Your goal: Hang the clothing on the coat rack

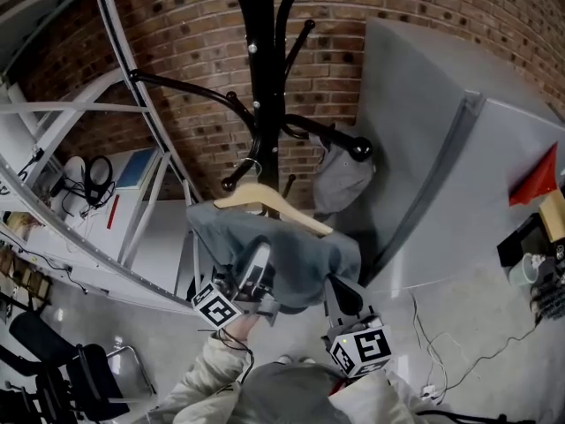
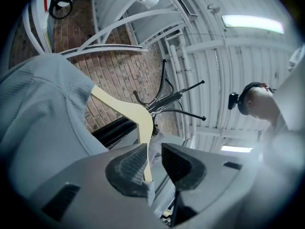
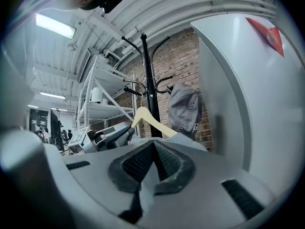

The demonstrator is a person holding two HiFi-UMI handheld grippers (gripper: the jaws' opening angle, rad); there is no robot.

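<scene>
- The grey garment sits on its wooden hanger, lifted against the coat rack. I can't tell whether the hook has caught.
- The left gripper stands open around the hanger's arm.
- The right gripper pinches the garment's cloth.
- Releasing both looks like what's left.

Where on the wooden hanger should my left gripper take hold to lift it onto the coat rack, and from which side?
Grip the hanger by its bare wooden arm near the middle, from below, where the left gripper has its open jaws astride it. The grey garment covers the outer shoulder, so only there is hard wood exposed. A near-middle hold should keep it level.
</scene>
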